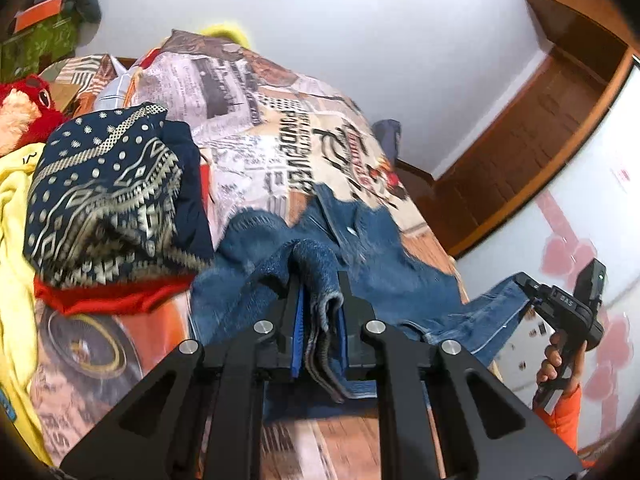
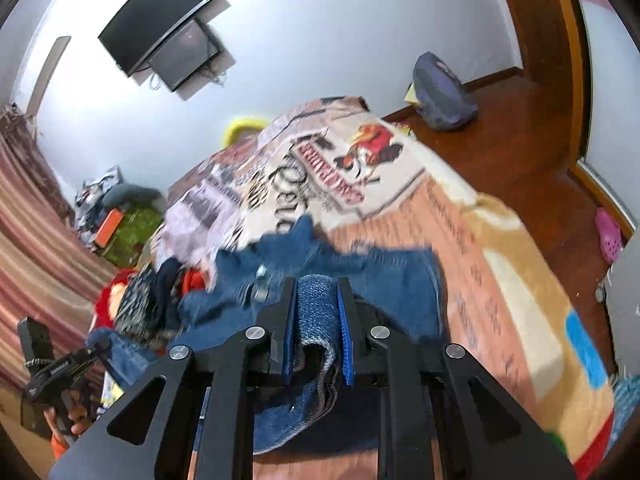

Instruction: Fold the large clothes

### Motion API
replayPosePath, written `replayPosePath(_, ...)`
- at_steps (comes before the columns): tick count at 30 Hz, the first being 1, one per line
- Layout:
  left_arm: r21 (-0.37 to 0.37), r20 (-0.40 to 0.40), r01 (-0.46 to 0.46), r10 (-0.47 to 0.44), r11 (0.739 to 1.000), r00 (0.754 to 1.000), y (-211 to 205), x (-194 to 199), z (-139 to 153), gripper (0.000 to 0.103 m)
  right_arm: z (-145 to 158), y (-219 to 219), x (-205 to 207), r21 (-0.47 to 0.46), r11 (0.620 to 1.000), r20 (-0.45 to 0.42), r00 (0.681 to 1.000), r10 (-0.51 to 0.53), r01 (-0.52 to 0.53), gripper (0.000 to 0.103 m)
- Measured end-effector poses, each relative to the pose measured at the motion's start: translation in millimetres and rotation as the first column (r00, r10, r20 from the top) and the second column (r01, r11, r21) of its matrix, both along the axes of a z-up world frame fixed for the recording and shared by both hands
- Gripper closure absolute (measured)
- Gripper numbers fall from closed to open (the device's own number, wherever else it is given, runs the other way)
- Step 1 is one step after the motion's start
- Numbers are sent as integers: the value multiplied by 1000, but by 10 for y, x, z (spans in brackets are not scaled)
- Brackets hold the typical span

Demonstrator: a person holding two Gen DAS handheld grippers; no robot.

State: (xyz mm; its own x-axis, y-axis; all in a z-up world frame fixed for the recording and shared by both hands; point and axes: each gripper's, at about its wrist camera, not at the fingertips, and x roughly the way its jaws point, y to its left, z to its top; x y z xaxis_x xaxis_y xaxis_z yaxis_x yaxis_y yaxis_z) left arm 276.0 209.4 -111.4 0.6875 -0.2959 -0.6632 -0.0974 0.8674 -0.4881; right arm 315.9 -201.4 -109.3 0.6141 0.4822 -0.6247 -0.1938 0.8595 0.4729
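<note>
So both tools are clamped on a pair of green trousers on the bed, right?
Not green: the jeans are blue denim. The left wrist view shows the left tool shut on a fold of them, and the right wrist view shows the right tool doing likewise, over the bed.

Bed: covered by a printed blanket (image 1: 280,128) with newspaper patterns, lettering and a rooster picture; it stands on a brown wooden floor (image 2: 520,152).
Jeans (image 1: 376,264): blue denim, lying spread and bunched on the blanket, nearer the camera than the rooster picture (image 2: 366,146).
Folded pile (image 1: 116,200): navy patterned cloth over a red one, just left of the jeans on the blanket.
Yellow garment (image 1: 16,216): beside the pile, on its far side from the jeans.
Red plush toy (image 1: 28,108): behind the pile.
</note>
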Motion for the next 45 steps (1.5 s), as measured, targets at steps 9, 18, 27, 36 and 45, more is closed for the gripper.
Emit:
replayPosePath(9,15,-125,-84,85,996,988,281,692,-656,90,-513,50,748,-58,995,-115,989,-91,85,87)
replayPosePath(18,69,-236,-43,58,997,970,233,854,-877,71,-771,4,852,-177,979,-164,978,-127,97,82)
replayPosePath(27,181,-65,-35,48,983,997,98,502,-198,46,-378,4,424,-191,981,-108,992,-64,42,63)
replayPosePath(36,258,-233,186,-126,948,964,-441,323,-719,46,-503,577,-137,-323,927,-107,981,165,-191,57)
replayPosePath(45,311,-239,199,-126,930,963,-682,348,-1082,33,-1057,895,-197,-347,889,-230,946,229,-300,39)
